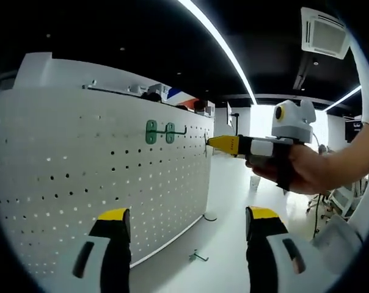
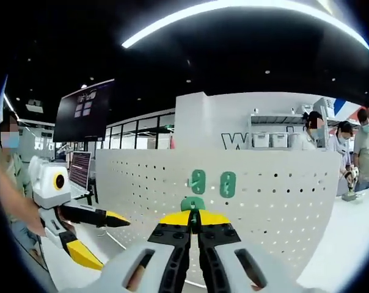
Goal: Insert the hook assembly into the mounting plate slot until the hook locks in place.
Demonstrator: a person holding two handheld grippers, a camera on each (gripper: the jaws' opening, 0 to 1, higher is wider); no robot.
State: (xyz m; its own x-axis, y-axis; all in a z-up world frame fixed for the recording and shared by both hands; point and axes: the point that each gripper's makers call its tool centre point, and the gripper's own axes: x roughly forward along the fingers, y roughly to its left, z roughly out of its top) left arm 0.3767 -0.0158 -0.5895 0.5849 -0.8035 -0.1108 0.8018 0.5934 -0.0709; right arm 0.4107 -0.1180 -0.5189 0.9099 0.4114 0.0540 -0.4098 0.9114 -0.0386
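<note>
White perforated metal pegboard (image 1: pixel 99 177) upright on white worktop (image 1: pixel 233 207), two green plastic hook assemblies (image 2: pixel 212 183) already mounted on it, right claw (image 2: pixel 195 218) pinched shut on third green hook piece (image 2: pixel 192 203) near board, left claw (image 1: pixel 187 217) wide open, empty, spare hook (image 1: pixel 197 256) lying on worktop.

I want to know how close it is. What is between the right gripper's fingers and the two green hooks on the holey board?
In the right gripper view, another green hook, pinched in the right gripper, sits below the mounted hooks.

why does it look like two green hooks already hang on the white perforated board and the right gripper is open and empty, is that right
Not quite: the right gripper is shut on a green hook, as the right gripper view shows. Two green hooks do hang on the white perforated board.
</note>
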